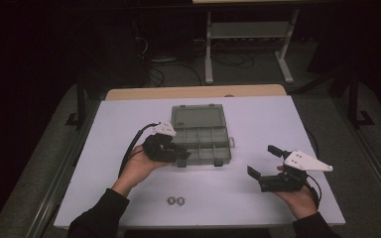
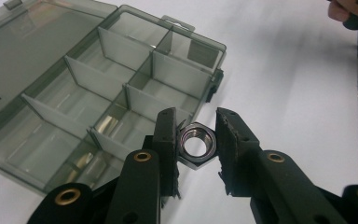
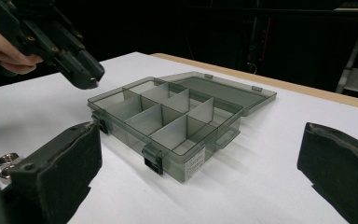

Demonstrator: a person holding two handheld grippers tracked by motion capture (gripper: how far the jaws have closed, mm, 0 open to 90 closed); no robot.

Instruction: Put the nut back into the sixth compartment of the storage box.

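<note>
A clear grey compartment box (image 1: 226, 141) lies open mid-table, its lid flat behind it. My left gripper (image 1: 181, 157) hovers at the box's front-left corner, shut on a steel hex nut (image 2: 187, 157) held between its pads above the near compartments (image 2: 121, 126). In the right gripper view, the left gripper (image 3: 83, 77) hangs over the box's (image 3: 200, 158) left end. My right gripper (image 1: 262, 160) rests to the right of the box, jaws wide open with nothing between them (image 3: 200, 186). Two more hex nuts (image 1: 176, 201) lie near the front edge.
The loose nuts (image 3: 7, 165) sit just left of my right gripper's left jaw. The white table top (image 1: 278, 124) has bare room around the box. Dark floor and a white frame (image 1: 248, 34) lie beyond the far edge.
</note>
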